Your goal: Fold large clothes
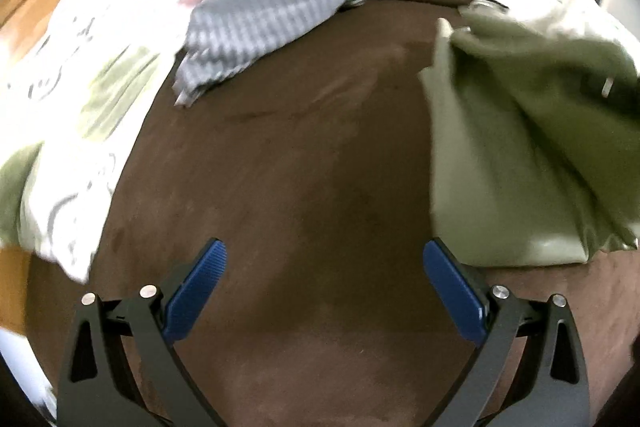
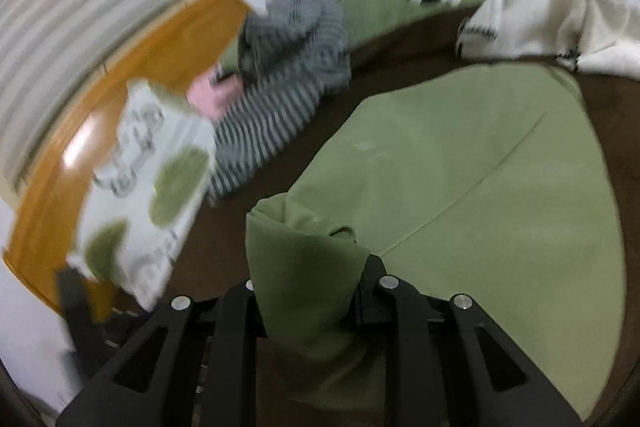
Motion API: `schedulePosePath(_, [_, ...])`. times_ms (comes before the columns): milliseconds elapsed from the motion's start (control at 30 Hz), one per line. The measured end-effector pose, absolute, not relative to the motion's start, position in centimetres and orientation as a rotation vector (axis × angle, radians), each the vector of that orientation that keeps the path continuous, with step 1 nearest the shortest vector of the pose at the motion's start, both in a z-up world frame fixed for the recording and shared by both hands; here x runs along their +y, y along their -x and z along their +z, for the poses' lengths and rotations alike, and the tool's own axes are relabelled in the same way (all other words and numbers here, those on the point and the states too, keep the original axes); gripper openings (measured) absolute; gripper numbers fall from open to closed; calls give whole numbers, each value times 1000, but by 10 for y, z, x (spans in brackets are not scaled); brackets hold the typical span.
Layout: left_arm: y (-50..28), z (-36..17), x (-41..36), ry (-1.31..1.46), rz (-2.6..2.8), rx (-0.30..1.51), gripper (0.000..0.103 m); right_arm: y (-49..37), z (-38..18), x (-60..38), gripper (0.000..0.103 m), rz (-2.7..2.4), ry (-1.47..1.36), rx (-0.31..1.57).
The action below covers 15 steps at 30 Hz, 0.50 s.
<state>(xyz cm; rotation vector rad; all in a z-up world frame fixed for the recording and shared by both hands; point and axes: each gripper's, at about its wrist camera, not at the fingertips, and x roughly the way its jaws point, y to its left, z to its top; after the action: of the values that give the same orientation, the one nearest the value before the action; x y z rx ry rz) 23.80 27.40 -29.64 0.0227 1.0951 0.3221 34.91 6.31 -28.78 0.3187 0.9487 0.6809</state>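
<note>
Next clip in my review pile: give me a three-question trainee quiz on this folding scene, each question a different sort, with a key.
1. True or false: the left gripper is holding cloth.
2. Which garment is the right gripper shut on?
A. the striped garment
B. the green garment
C. the white garment
3. Fill in: the clothes lie on a ___ blanket.

Key:
1. False. Its jaws stand wide open over the bare blanket.
2. B. A bunched corner of it sits between the jaws.
3. Brown.
</note>
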Motion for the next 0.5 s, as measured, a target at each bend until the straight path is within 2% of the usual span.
schedulePosePath(233, [-213,-311,298,54,366,1105,97,-337,-331,107,22,683,-169,1064])
schedulePosePath(500, [-208,-326,300,55,351,1127,97,-328,-356,138,22,714,3,1097])
